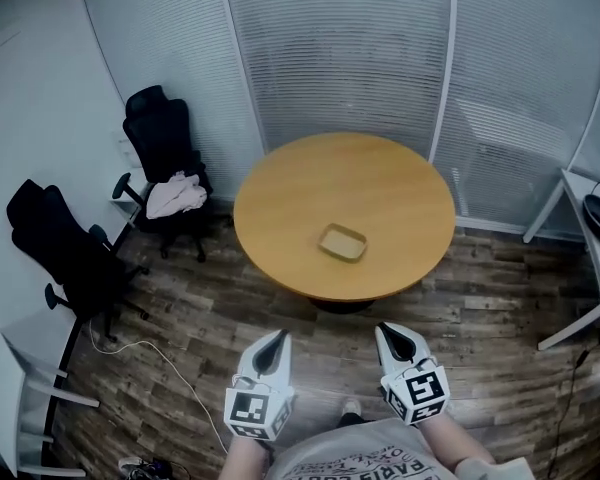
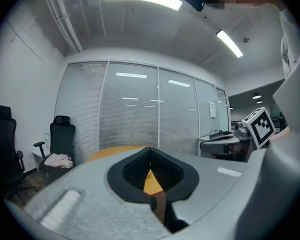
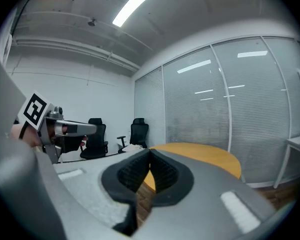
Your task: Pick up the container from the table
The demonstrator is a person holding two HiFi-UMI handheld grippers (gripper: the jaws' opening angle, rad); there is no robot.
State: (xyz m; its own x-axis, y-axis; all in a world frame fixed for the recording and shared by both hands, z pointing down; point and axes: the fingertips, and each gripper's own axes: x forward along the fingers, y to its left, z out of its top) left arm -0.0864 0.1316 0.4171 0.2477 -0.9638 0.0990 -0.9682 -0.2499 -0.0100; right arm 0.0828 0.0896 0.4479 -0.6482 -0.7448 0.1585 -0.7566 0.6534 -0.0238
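A shallow tan rectangular container lies on the round wooden table, toward its near right part. The left gripper and right gripper hang side by side, well short of the table's near edge. Each has its 2 jaws together, with nothing between them.

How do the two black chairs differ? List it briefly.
The far chair carries a pale cloth; the near chair shows none. The far chair stands beside the table; the near chair stands farther left. Both are black with wheeled bases.
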